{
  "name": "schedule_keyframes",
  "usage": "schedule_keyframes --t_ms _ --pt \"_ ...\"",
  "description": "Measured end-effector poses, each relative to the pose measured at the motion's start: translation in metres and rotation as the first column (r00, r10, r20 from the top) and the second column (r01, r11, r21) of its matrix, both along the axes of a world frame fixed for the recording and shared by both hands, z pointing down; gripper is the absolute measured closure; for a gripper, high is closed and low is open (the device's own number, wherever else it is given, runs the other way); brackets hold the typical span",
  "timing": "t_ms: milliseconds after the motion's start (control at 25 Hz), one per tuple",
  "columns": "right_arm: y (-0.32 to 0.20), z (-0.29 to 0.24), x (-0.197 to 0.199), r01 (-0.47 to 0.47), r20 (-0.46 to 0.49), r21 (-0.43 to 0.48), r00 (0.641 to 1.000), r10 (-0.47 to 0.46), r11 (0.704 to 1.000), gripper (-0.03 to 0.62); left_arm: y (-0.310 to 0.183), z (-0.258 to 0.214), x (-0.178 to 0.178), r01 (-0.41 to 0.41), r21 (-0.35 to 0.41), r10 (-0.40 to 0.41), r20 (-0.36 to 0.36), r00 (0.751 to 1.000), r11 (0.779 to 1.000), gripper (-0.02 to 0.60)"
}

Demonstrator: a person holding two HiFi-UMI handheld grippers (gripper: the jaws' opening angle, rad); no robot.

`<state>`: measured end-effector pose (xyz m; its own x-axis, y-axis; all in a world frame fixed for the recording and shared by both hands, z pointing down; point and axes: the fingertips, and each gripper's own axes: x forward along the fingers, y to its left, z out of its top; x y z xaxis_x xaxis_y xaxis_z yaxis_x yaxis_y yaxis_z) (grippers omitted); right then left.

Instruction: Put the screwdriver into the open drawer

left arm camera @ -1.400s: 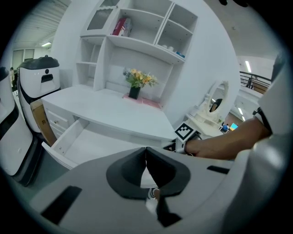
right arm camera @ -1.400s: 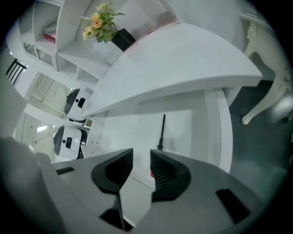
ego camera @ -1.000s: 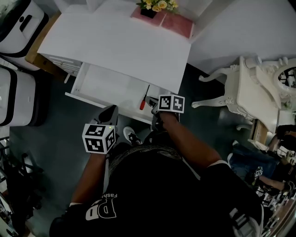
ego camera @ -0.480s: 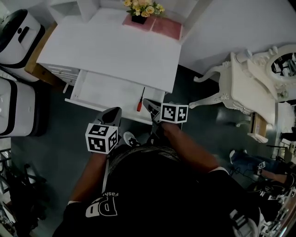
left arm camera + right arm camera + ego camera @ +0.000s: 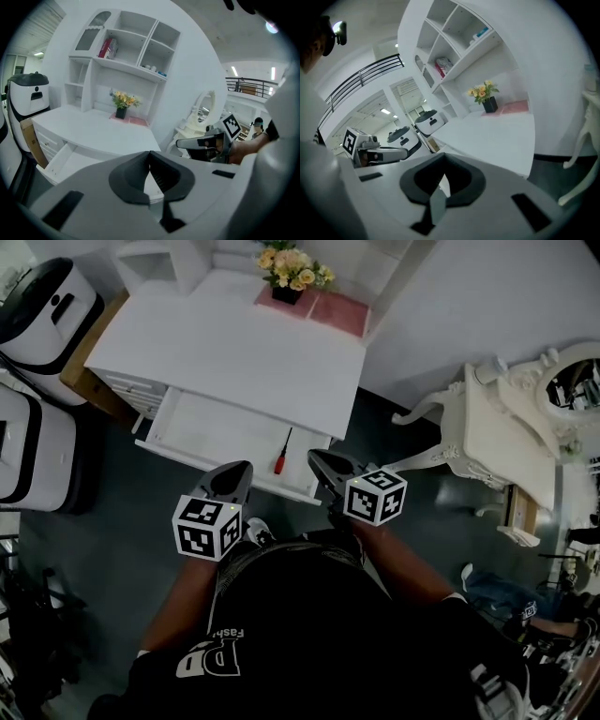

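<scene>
Now we hold the left gripper [image 5: 242, 470] and right gripper [image 5: 317, 458] before the drawer [image 5: 202, 423], jaws closed on nothing; the screwdriver [image 5: 282, 453] lies inside it.

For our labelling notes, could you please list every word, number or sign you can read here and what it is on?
"Fash": small white print on the person's black shirt, the rest out of sight.
"DP": large white letters beside it on the same shirt.
Marker cubes: square patterns only, no words.
Red item on the shelf: too small to read.
</scene>
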<state>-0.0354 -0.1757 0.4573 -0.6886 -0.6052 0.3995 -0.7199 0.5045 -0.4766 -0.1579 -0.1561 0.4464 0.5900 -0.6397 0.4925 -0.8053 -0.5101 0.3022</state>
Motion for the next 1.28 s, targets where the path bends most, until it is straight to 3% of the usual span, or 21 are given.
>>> schedule_keyframes --t_ms 280,440,600,1040,1280 --pt "0.032 -0.033 0.028 0.065 -0.052 0.131 0.997 -0.059 0.989 0.586 0.029 -0.028 0.041 0.013 0.048 -0.012 -0.019 1.0 0.999 0.566" --pt "0.056 -0.041 0.053 0.094 -0.068 0.162 0.994 -0.084 0.982 0.586 0.051 -0.04 0.07 0.025 0.067 -0.022 -0.047 0.999 0.997 0.566" --pt "0.084 -0.044 0.075 0.1 -0.073 0.173 0.993 -0.088 0.98 0.586 0.074 -0.039 0.085 0.069 0.038 -0.066 -0.08 0.995 0.997 0.566" --pt "0.165 -0.045 0.136 0.104 -0.066 0.184 0.993 -0.093 0.977 0.586 0.158 -0.032 0.144 0.062 0.052 -0.061 -0.022 0.998 0.997 0.566" --pt "0.191 -0.04 0.153 0.086 -0.05 0.183 0.996 -0.078 0.979 0.586 0.189 -0.034 0.152 0.073 0.076 -0.073 0.004 0.997 0.994 0.566"
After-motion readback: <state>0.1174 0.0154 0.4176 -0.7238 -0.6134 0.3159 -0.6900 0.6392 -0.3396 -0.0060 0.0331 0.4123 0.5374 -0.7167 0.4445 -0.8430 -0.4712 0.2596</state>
